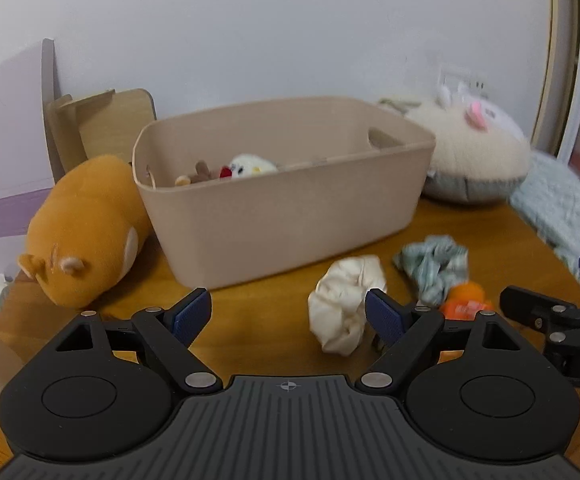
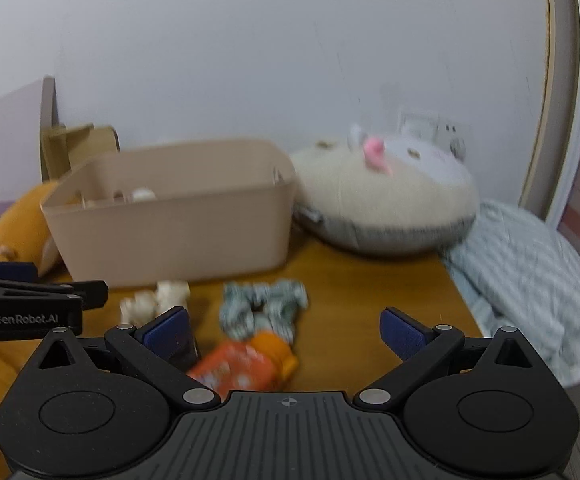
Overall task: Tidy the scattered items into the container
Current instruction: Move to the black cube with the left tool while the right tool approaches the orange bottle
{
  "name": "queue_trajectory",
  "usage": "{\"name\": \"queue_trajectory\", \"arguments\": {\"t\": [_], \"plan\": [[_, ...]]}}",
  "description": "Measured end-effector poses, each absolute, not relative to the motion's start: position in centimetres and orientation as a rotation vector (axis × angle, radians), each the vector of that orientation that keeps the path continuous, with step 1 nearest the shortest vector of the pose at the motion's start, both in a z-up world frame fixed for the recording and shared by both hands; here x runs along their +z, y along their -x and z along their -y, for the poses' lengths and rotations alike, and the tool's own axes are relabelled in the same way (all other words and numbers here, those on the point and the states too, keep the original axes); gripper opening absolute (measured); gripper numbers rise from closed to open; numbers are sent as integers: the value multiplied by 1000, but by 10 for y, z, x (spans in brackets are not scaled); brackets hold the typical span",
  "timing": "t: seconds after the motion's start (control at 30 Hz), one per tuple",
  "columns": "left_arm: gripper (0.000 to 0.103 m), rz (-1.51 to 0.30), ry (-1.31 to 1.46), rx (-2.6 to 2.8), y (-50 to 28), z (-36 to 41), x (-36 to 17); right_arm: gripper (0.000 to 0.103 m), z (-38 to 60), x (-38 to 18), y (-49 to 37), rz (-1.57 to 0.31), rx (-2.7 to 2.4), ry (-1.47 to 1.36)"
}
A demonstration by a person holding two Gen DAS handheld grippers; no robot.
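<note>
A beige bin [image 1: 290, 216] stands on the wooden table and holds small plush toys [image 1: 246, 166]. In front of it lie a crumpled white cloth [image 1: 341, 308], a green-grey scrunchie [image 1: 433, 264] and an orange packet [image 1: 465, 300]. My left gripper [image 1: 288, 314] is open and empty, its right finger beside the white cloth. My right gripper [image 2: 284, 332] is open and empty, just above the orange packet [image 2: 246, 364], with the scrunchie [image 2: 264, 308] and white cloth [image 2: 156, 300] ahead. The bin [image 2: 174, 232] sits behind them.
An orange plush [image 1: 86, 228] lies left of the bin. A large cream plush cushion [image 1: 477, 156] sits right of it, against the wall. A striped blue-grey cloth [image 2: 525, 280] lies at the table's right edge. Cardboard [image 1: 102, 124] stands behind the bin.
</note>
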State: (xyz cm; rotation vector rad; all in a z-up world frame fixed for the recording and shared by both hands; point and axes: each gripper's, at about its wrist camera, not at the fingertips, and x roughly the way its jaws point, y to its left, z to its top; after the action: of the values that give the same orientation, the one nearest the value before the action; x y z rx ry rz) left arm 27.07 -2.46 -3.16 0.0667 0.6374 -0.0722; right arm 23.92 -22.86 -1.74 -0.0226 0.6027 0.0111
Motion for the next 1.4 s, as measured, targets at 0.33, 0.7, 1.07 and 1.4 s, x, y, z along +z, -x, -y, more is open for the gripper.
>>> {"name": "queue_trajectory", "arguments": {"t": [0.33, 0.7, 1.07, 1.4], "plan": [[86, -671, -78, -79, -275, 23, -50, 103, 216, -45, -253, -681, 17, 42], [85, -681, -51, -62, -279, 19, -55, 103, 216, -59, -267, -712, 14, 5], [85, -683, -5, -24, -277, 7, -55, 103, 221, -58, -274, -746, 20, -52], [85, -679, 37, -48, -272, 13, -53, 103, 233, -68, -274, -772, -19, -76]]}}
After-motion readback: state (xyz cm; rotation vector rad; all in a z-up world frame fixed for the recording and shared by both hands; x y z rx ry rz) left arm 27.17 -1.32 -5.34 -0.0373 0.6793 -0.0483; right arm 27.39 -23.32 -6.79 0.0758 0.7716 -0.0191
